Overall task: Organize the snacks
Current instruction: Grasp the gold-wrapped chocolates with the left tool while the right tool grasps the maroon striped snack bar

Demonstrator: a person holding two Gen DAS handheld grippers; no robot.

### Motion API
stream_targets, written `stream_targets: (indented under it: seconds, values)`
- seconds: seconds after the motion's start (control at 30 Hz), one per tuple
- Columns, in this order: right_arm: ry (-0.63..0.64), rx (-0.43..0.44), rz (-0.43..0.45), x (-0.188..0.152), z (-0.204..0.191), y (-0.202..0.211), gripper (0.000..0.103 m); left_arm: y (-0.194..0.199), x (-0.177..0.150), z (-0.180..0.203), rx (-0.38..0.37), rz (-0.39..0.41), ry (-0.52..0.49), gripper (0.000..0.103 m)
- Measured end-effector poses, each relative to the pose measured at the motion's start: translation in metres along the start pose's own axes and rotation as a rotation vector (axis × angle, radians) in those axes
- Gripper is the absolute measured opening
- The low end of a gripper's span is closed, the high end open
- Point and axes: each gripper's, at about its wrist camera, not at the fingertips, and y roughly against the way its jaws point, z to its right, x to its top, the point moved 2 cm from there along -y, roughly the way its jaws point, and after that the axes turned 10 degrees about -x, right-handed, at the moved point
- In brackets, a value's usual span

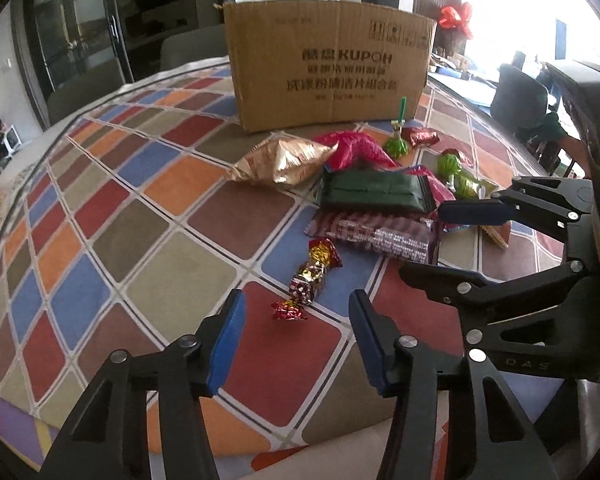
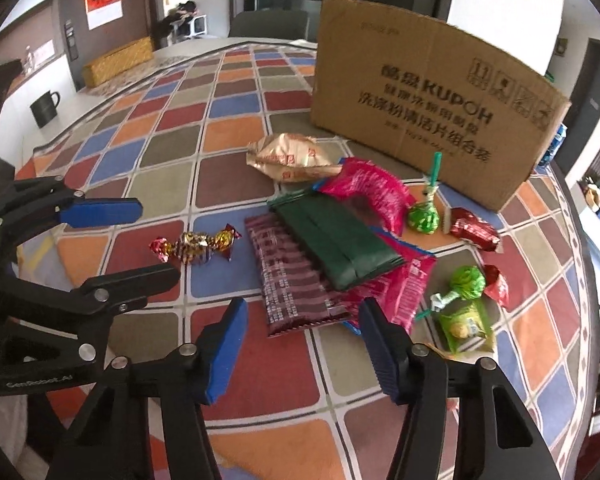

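Snacks lie in a loose pile on a checkered tablecloth [image 1: 148, 240] in front of a cardboard box [image 1: 328, 64]. A red-gold twisted candy [image 1: 310, 278] lies just ahead of my open, empty left gripper [image 1: 296, 336]. My right gripper [image 2: 302, 340] is open and empty, just before a maroon packet [image 2: 292, 276] and a dark green packet [image 2: 340, 240]. A gold packet [image 2: 288, 156], a pink packet [image 2: 376, 192], green lollipops [image 2: 422, 216] and a small green packet [image 2: 466, 326] lie around. The box [image 2: 424, 120] and the candy [image 2: 196, 244] also show in the right wrist view.
A black mug [image 2: 46, 108] stands at the far left table edge near a yellow box [image 2: 116, 62]. Chairs stand beyond the table. The right gripper [image 1: 452, 240] shows at the right of the left wrist view; the left gripper [image 2: 140, 240] shows at the left of the right wrist view.
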Motion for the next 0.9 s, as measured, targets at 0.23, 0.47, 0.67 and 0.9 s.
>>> stream_targets:
  seconds: [0.23, 0.47, 0.67, 0.9]
  values:
    - [0.031, 0.021, 0.001, 0.003, -0.003, -0.010, 0.057, -0.011, 0.001, -0.004, -0.037, -0.015, 0.009, 0.044]
    - [0.013, 0.062, -0.004, 0.009, -0.001, -0.015, 0.057, -0.018, 0.003, -0.011, -0.072, -0.030, 0.050, 0.031]
    - [0.013, 0.078, -0.008, 0.013, -0.006, -0.021, 0.050, -0.018, 0.003, -0.017, -0.083, -0.025, 0.084, 0.023]
    - [0.017, 0.082, -0.013, 0.016, -0.009, -0.025, 0.048, -0.021, 0.006, -0.017, -0.105, -0.014, 0.106, 0.018]
